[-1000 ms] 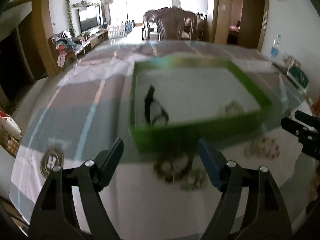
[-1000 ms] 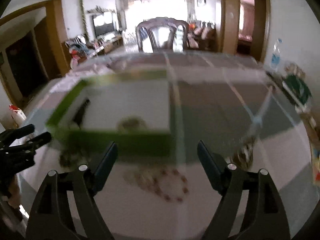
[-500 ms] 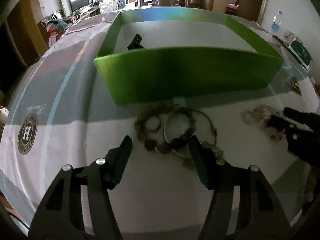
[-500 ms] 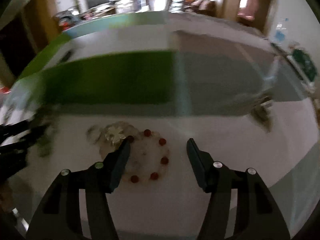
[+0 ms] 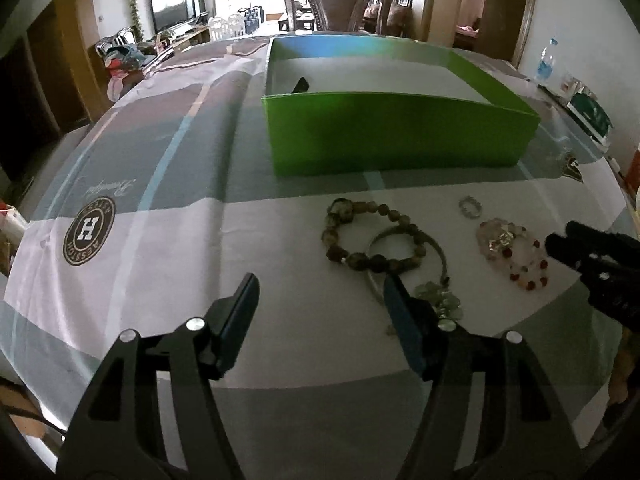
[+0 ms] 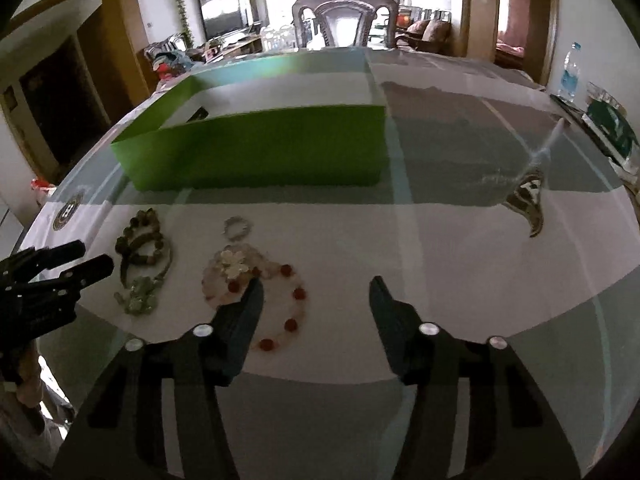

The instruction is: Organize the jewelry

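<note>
Grippers came first: your left gripper [image 5: 318, 300] and right gripper [image 6: 316, 300] both hung spread apart, holding nothing. Beyond them the dark bead bracelet [image 5: 370, 236] lay tangled over a cord necklace [image 5: 434, 276], beside the red-and-clear bead bracelet [image 6: 260, 292] and small ring [image 6: 238, 227]. Snagging could have dragged both together. Farthest stood the green box [image 5: 396, 132] on the bench [image 5: 160, 248].

Matt green box [image 5: 396, 132]; glossy beaded bracelet [image 5: 370, 236]; smooth tablecloth [image 5: 160, 240].
</note>
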